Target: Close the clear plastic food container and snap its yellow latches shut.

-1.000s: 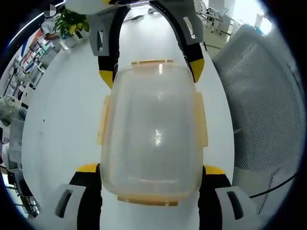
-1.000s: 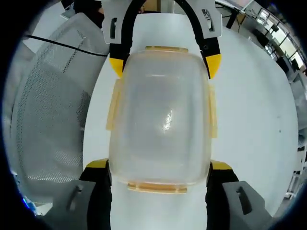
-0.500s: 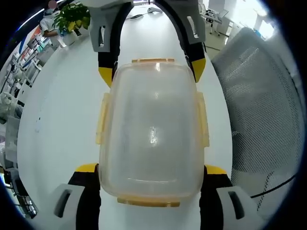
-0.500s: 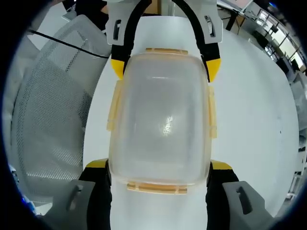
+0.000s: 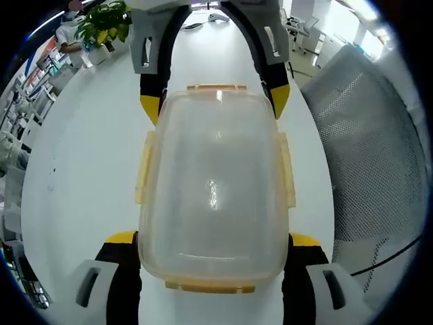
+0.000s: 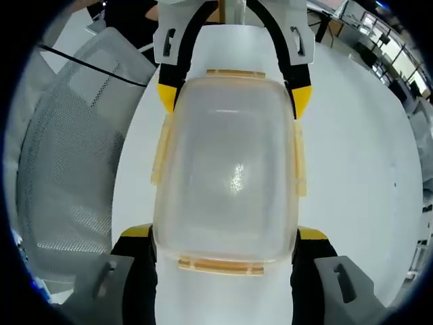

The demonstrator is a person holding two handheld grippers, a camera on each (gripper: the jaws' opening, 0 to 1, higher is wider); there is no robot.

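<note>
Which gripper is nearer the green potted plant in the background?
Right. The right gripper clasps the end of the clear plastic food container that faces the green potted plant; the left gripper clasps the opposite end, farther away.

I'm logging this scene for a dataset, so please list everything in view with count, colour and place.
container: one, clear, lid on, on the table between both grippers.
latches: four, yellow, one on each side of the container.
table: one, white, under the container.
chair: one, grey mesh, beside the table.
plant: one, green, far end of the table.
cable: one, black, across the chair.
left gripper: black and grey with yellow tips, jaws flanking one end of the container.
right gripper: same colours, jaws flanking the opposite end.
</note>
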